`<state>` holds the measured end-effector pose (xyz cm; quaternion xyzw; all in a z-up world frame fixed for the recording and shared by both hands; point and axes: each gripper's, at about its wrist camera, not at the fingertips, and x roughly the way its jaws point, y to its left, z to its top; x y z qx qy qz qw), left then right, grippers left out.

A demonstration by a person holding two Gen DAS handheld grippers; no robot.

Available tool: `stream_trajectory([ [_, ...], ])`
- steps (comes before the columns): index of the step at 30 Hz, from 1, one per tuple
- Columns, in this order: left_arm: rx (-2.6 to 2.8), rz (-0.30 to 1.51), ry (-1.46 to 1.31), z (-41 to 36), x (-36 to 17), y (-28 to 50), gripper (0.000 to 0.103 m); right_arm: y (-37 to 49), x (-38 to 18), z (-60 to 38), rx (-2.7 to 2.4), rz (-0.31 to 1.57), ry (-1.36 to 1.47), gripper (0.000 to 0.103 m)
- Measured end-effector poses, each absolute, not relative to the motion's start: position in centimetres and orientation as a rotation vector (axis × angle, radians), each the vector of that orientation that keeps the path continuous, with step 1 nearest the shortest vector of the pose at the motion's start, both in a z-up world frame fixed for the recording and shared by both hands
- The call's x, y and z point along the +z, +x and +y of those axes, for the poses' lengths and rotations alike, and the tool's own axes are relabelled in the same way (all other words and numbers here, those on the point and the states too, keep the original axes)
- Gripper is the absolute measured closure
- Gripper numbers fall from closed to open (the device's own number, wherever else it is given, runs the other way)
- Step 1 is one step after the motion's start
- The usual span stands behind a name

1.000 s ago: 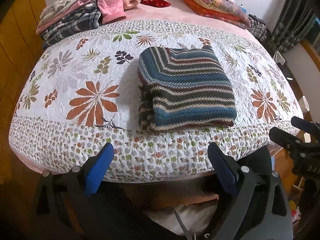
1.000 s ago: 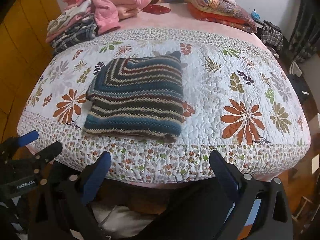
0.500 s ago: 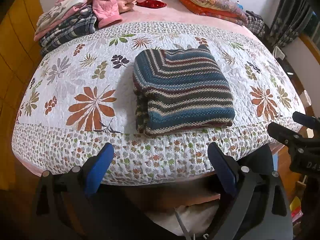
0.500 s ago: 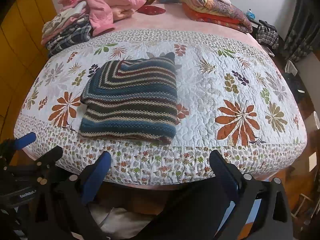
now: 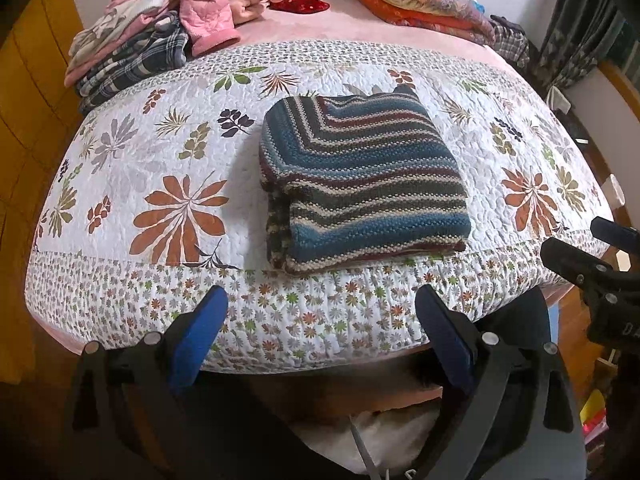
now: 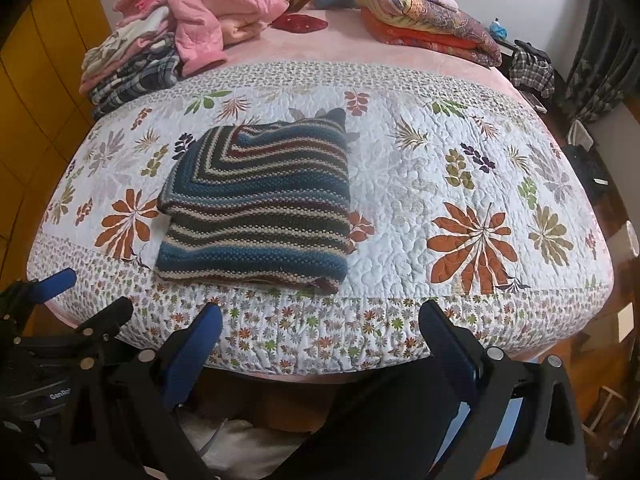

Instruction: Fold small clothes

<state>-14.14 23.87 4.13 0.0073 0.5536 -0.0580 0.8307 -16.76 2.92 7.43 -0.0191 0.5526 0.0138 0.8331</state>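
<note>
White lettering on the black body of the left tongs, seen at the lower left of the right wrist view, reads "GenRo", with the rest cut off. On the right tongs, at the right edge of the left wrist view, only "D" and a partial letter show.

We saw a floral quilt covering the bed, with a pink blanket behind it. Folded patterned bedding lay at the far right, a red cushion beside it, dark curtains beyond.
</note>
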Motion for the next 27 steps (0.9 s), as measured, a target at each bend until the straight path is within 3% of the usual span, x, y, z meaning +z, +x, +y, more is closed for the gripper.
stream_trajectory([
  [27,-0.126,1.168,0.032,23.37,4.05,-13.88,0.009,-16.72,7.09,2.43,0.004,1.18,-0.008,0.004],
])
